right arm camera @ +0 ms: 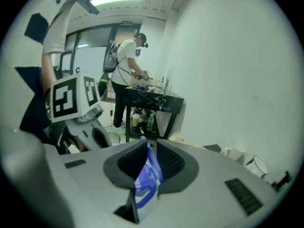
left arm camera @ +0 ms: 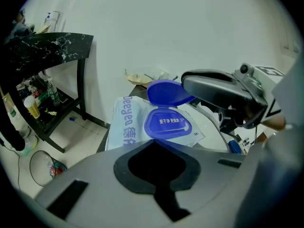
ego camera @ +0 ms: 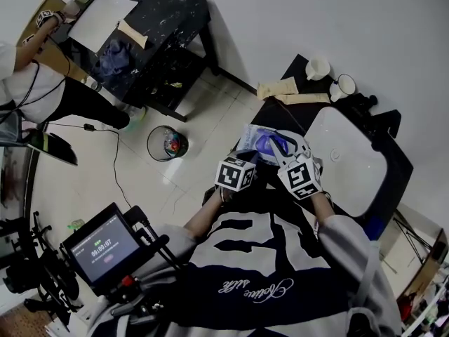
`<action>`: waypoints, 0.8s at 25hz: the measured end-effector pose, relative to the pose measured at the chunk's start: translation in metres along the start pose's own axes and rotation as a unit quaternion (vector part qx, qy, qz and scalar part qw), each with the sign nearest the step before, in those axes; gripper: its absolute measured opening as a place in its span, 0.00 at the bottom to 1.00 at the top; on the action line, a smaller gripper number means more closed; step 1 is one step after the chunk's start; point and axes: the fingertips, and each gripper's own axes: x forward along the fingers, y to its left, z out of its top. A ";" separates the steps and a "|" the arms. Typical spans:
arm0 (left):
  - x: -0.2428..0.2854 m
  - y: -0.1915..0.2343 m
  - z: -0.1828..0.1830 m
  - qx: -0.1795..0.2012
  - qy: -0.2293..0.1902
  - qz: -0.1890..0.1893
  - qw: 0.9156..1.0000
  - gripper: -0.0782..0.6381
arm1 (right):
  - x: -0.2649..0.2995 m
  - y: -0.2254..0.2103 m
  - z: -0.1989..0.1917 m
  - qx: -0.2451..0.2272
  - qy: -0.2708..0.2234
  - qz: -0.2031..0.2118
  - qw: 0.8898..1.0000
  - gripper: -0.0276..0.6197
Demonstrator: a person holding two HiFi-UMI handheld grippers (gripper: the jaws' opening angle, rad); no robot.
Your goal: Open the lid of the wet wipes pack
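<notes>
Right gripper point(right arm camera: 149, 144) clamps raised blue plastic lid point(left arm camera: 166, 93) above pale wet-wipes pack point(left arm camera: 126, 122), seemingly pinched by left gripper point(left arm camera: 154, 142). Opening nearly done; release next.

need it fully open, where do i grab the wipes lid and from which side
The free rim of the blue lid, from above: it stands tilted up off the wet wipes pack, a thin flap, where the right gripper pinches it.

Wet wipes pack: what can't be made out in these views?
- Left gripper view: near edge of the wet wipes pack hides behind the left gripper; grip unclear.
- Right gripper view: the right gripper shows only the lid; pack unseen.
- Head view: both grippers cover most of the pack.
</notes>
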 end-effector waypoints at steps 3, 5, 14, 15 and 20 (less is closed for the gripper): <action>0.001 0.000 0.000 0.006 0.001 -0.001 1.000 0.11 | 0.008 -0.026 0.001 0.020 -0.003 -0.021 1.000 0.14; 0.002 0.000 0.000 0.008 0.001 -0.002 1.000 0.11 | 0.016 -0.040 -0.004 0.035 0.000 -0.028 0.999 0.14; 0.005 0.002 -0.001 0.015 0.002 -0.003 1.000 0.11 | 0.054 -0.082 -0.050 0.140 0.048 -0.056 0.987 0.14; 0.004 0.002 -0.001 0.016 0.002 -0.003 1.000 0.11 | 0.058 -0.084 -0.056 0.150 0.056 -0.059 0.985 0.14; 0.004 0.001 -0.002 0.013 0.004 -0.005 1.000 0.11 | 0.065 -0.084 -0.072 0.192 0.080 -0.062 0.976 0.14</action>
